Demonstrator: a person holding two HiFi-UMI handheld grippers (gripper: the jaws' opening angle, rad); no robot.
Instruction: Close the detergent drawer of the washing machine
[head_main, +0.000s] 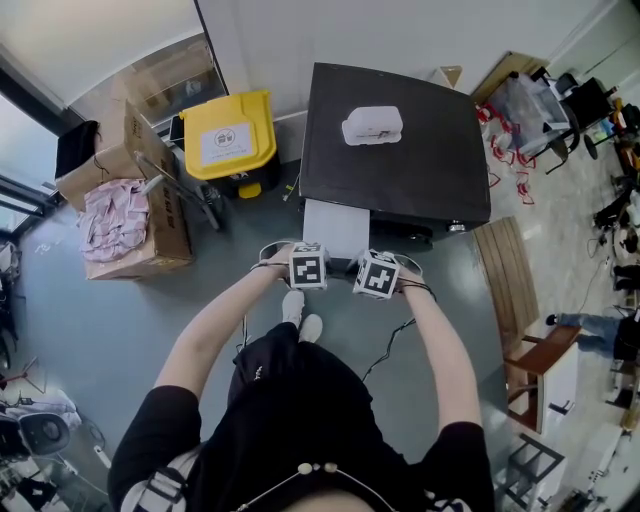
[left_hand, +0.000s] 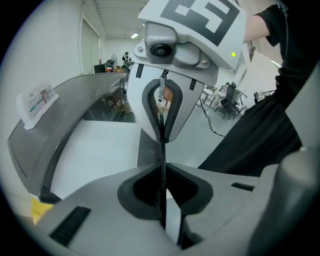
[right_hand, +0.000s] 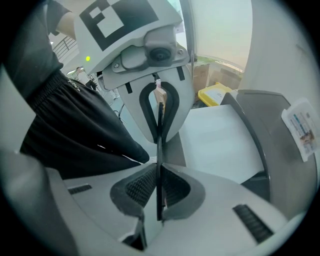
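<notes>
The detergent drawer (head_main: 335, 228) is not yet closed. It sticks out, white and flat, from the near left of the washing machine (head_main: 400, 170), reaching toward the person. By my reading, the step in hand is lining up for the push.

The left claw (left_hand: 161, 190) is pressed together with nothing between its tips. It hangs at the drawer's near end, toward the left corner, and points steeply down. Whether it touches the drawer front I cannot tell.

The right claw (right_hand: 159, 195) sits just beside it, tips likewise squeezed together and empty, at the drawer's near right corner. The two claws face each other across the drawer's end.

The next move, I judge, calls for both closed claws to bear flat on the drawer's near face. They should then drive it straight toward the far side, along its slide, until it sits flush. The push should be even on left and right so the drawer does not skew and bind.
</notes>
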